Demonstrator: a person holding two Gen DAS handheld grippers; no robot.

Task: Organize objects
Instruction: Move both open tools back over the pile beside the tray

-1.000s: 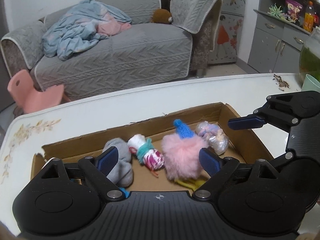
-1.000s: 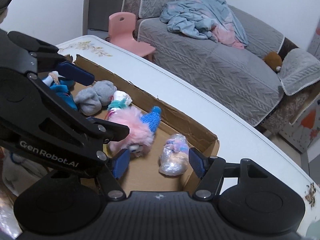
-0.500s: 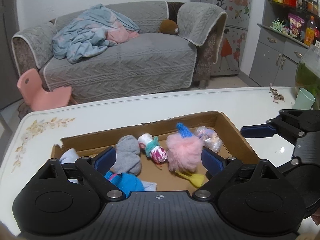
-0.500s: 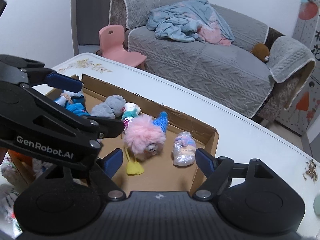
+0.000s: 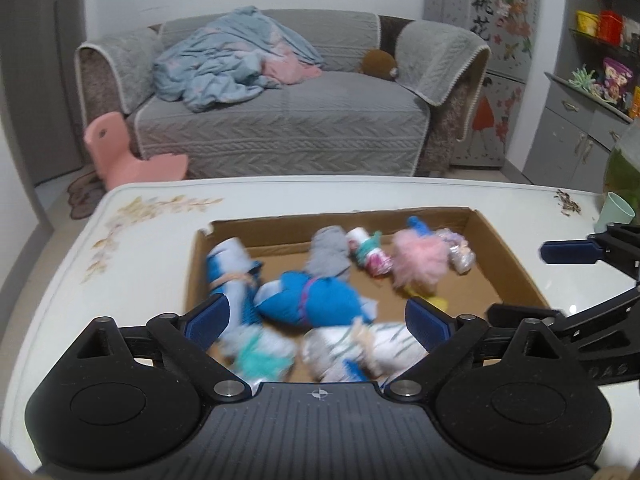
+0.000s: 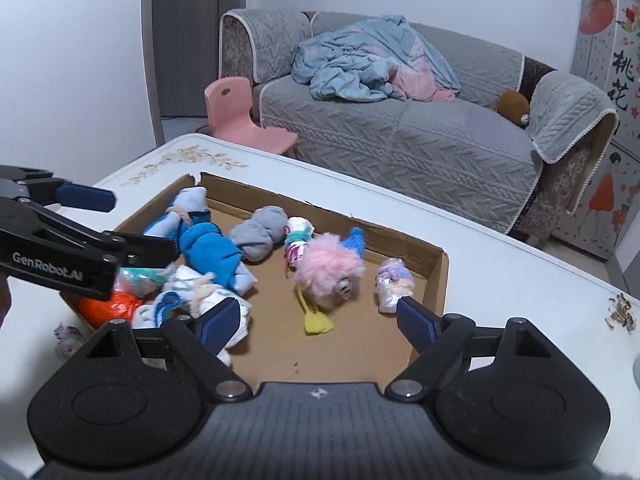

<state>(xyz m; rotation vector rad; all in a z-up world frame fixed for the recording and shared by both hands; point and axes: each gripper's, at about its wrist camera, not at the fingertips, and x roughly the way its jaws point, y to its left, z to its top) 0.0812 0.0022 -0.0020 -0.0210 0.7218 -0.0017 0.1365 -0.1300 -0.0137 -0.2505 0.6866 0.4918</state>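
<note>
We hold both grippers over the cardboard box (image 6: pixel 434 276) on the white table (image 6: pixel 500 248), and we judge the sorting to be between picks: nothing is held. Our right gripper (image 6: pixel 320 322) has just been opening its jaws, now wide and empty, with bare box floor between them; the pink fluffy toy (image 6: pixel 330 268) lies just ahead of its fingers and the plastic-wrapped bundle (image 6: pixel 394 284) touches the right fingertip's line. Our left gripper (image 5: pixel 318 316) has its jaws spread wide too, gripping nothing, with the blue sock bundle (image 5: pixel 312 298) just ahead between the fingertips. Next we must choose one item, descend and centre it. The left gripper's arm reads "GenRobot.AI" (image 6: pixel 46 266); the cabinet (image 6: pixel 600 120) carries Chinese characters.
</note>
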